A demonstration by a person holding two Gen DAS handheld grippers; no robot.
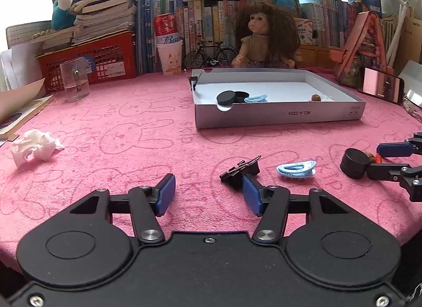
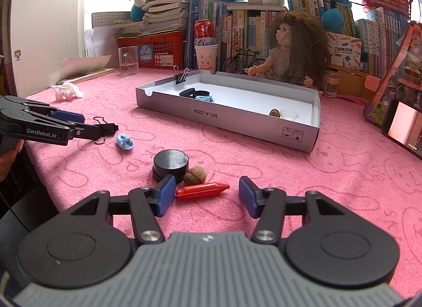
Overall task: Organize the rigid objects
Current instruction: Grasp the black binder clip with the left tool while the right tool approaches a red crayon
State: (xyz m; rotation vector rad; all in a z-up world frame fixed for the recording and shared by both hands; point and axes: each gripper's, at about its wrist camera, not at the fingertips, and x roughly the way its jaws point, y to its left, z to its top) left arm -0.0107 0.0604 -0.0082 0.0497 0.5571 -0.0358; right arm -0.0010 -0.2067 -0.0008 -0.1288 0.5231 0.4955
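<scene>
Right wrist: right hand-held gripper (image 2: pixel 207 196) straddles red crayon (image 2: pixel 201 190), jaws apart.

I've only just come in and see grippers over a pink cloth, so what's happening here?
A person is sorting small items into a grey box. The left gripper is open beside a black binder clip on the cloth; its right finger is at the clip. The right gripper is open around a red crayon, next to a black puck and a walnut. A blue hair clip still waits.

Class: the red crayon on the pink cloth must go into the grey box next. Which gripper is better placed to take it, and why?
Right. The red crayon lies between the right gripper's open fingers, while the left gripper is by the binder clip.
</scene>
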